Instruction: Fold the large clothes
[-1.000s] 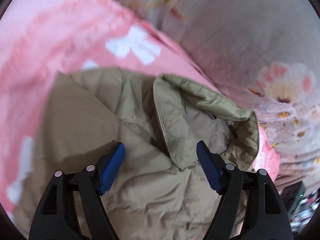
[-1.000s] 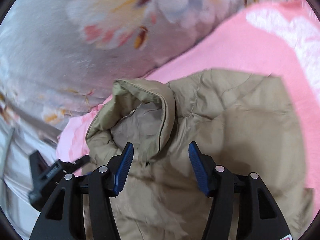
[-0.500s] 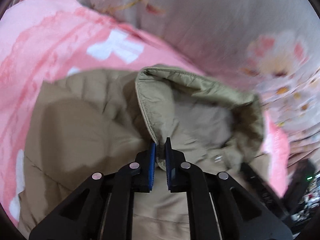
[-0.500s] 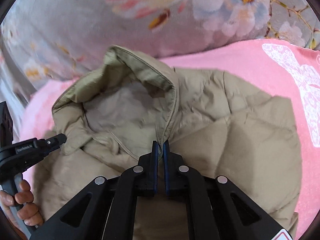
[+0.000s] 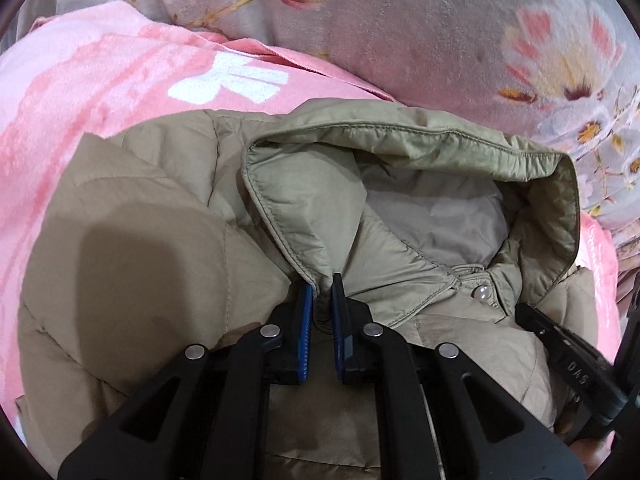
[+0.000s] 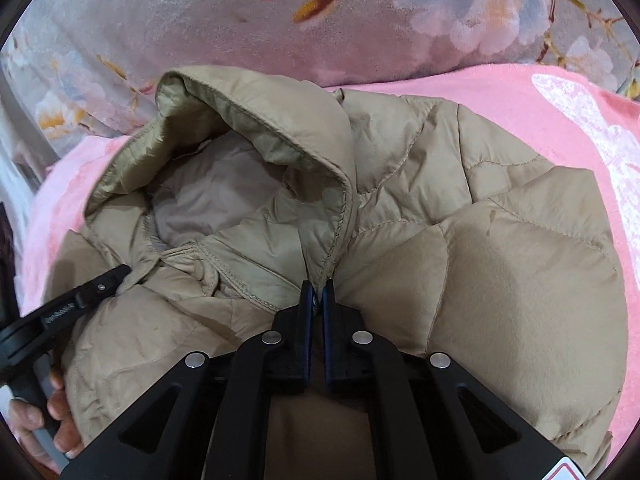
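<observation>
A tan quilted jacket [image 5: 132, 248] is spread on a pink blanket [image 5: 80, 80], its hood [image 5: 400, 148] lying open toward a grey floral cover [image 5: 420, 32]. The left gripper [image 5: 319, 286] is closed, and the hood's front edge at one collar corner is pinched between its blue pads [image 5: 306, 332]. The right gripper [image 6: 318, 286] is likewise clamped, the opposite hood edge being nipped between its fingers. The pale lining [image 6: 212, 188] is exposed inside the hood. A snap button [image 5: 480, 292] is seen at the collar. The person's hand [image 6: 48, 420] is glimpsed at the lower left of the right view, wrapped round a grip.
</observation>
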`<state>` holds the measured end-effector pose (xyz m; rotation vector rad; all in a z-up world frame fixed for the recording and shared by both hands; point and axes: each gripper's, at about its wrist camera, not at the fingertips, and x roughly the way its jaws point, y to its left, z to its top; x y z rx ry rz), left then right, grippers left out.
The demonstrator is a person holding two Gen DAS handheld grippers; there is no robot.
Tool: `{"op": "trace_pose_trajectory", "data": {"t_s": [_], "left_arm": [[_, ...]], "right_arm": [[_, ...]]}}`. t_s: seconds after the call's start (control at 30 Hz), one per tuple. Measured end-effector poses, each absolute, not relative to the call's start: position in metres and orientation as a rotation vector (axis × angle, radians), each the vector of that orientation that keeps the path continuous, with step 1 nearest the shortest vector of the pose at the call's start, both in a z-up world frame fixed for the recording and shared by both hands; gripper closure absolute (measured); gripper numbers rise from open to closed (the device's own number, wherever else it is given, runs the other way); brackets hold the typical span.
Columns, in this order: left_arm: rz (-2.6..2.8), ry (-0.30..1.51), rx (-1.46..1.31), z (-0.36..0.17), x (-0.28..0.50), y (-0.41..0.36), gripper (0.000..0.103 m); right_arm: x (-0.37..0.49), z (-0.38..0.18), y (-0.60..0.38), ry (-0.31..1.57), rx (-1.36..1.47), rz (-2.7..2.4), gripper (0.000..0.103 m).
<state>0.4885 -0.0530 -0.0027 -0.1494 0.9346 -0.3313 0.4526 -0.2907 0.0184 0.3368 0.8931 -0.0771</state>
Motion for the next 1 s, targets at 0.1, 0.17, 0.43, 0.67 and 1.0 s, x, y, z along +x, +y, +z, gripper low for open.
{"op": "trace_pose_trajectory", "data": {"t_s": [0.1, 0.17, 0.43, 0.67, 1.0], "left_arm": [[-0.363, 0.942, -0.172, 0.013, 0.476, -0.039, 0.085], [-0.415, 0.958, -0.246, 0.028, 0.469, -0.022, 0.071], [-0.461, 0.997, -0.716, 0.073, 0.530, -0.006, 0.026], [-0.400, 1.164, -0.899, 0.032, 0.571, -0.023, 0.052], [-0.344, 1.243, -0.403, 0.004, 0.559, -0.048, 0.103]], "right_arm": [[0.431, 0.033, -0.305, 0.905, 0.409, -0.043, 0.094], [0.413, 0.049, -0.318, 0.879, 0.487, -0.006, 0.081], [0.453, 0.091, -0.353, 0.666, 0.986, 0.138, 0.021], [0.495, 0.036, -0.371, 0.760, 1.240, 0.047, 0.056], [0.487, 0.036, -0.339, 1.000, 0.536, -0.110, 0.101]]}}
